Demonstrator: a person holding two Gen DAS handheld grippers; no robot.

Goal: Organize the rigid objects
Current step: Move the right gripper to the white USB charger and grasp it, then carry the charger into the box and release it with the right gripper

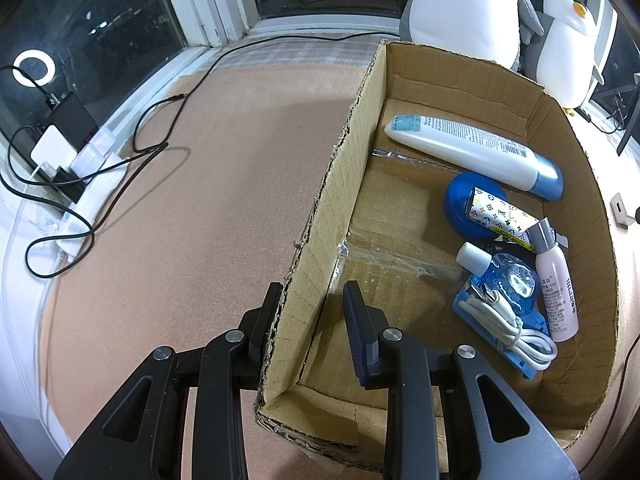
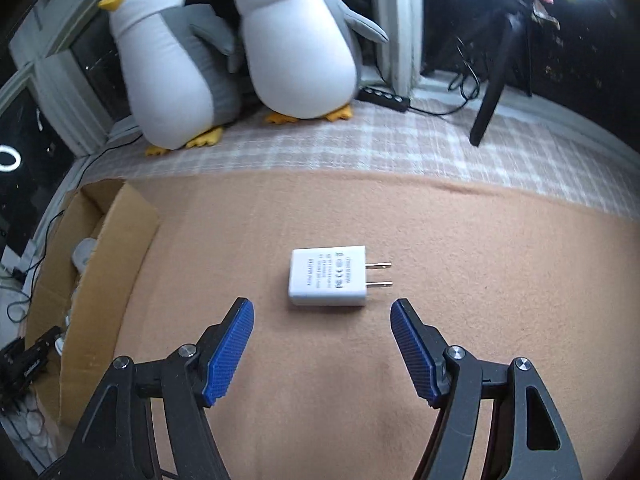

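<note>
**Right gripper lined up on the last loose adapter; left gripper steadying the box**

Right wrist view, nearest first. The right gripper (image 2: 322,346) stands with its blue pads (image 2: 230,350) spread wide and nothing between them. Just ahead of the fingertips, centred on the gap, lies the white power adapter (image 2: 327,276), flat on the tan mat (image 2: 480,280). Its long axis runs across the view, parallel to the line joining the two fingers, with the two prongs (image 2: 378,275) pointing right, towards the right-hand finger. In my judgement a straight advance would close the pads on the body's short ends and on the prongs; the gap looks wide enough, though a wrist roll would give flatter faces. The right hand is plainly the nearer one.

Writing: the adapter's face carries small grey print reading sideways; only "ADAPTER" and an FC mark are half legible.

Left wrist view. The left gripper (image 1: 316,300) is clamped on the near wall of the cardboard box (image 1: 348,148), one finger outside and one inside. Within lie a blue fan with a coiled white cable (image 1: 508,316), a pink bottle (image 1: 556,288) with print too small to read, a monogram-patterned tube (image 1: 504,212), a blue round tin (image 1: 464,204) and a white bottle (image 1: 472,148) with a barcode.

Farthest back, two plush penguins (image 2: 296,36) sit on a checked cloth.
</note>
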